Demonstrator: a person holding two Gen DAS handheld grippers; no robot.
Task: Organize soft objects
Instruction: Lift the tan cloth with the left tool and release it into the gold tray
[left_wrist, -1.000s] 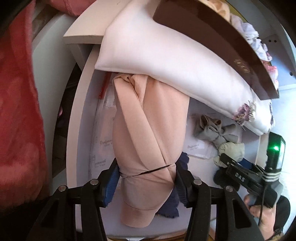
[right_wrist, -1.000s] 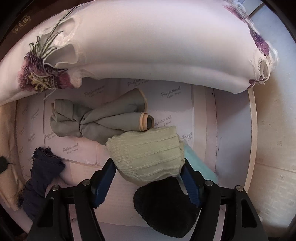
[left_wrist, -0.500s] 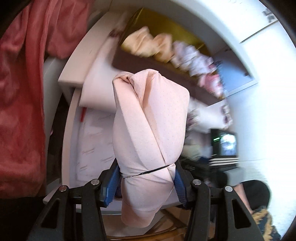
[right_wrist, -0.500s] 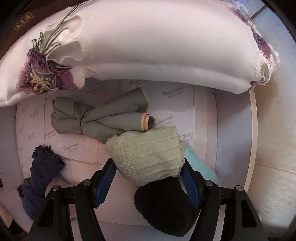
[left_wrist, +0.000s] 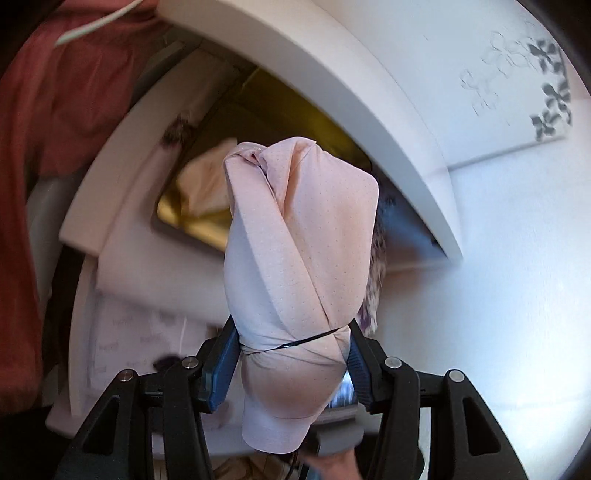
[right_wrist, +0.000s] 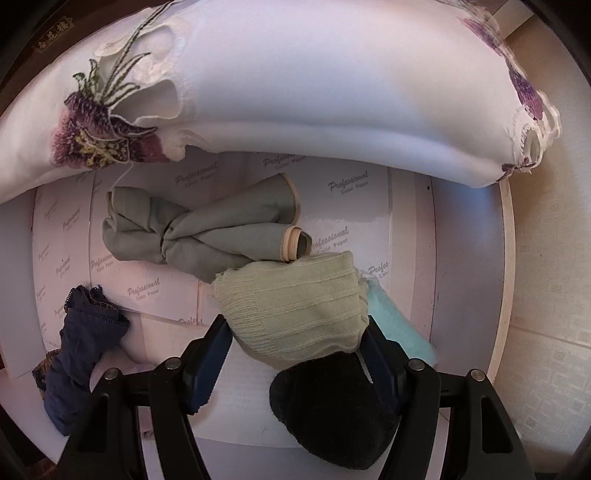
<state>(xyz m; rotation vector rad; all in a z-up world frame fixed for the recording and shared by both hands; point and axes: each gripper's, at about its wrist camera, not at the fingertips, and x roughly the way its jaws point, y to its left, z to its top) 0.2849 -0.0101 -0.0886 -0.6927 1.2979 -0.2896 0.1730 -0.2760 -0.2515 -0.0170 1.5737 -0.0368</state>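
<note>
- gripping a knotted pink cloth bundle (left_wrist: 299, 266), the left gripper (left_wrist: 291, 354) is clamping both blue pads on its tied waist; the bundle is standing upright between the fingers, raised in front of a white shelf (left_wrist: 332, 74).
- the right gripper (right_wrist: 295, 343) is closing on a pale green knitted sock (right_wrist: 295, 310), beside a black sock (right_wrist: 332, 417), a teal cloth (right_wrist: 399, 325) and a grey knotted garment (right_wrist: 207, 232), below a white embroidered pillow (right_wrist: 295, 81).
</note>
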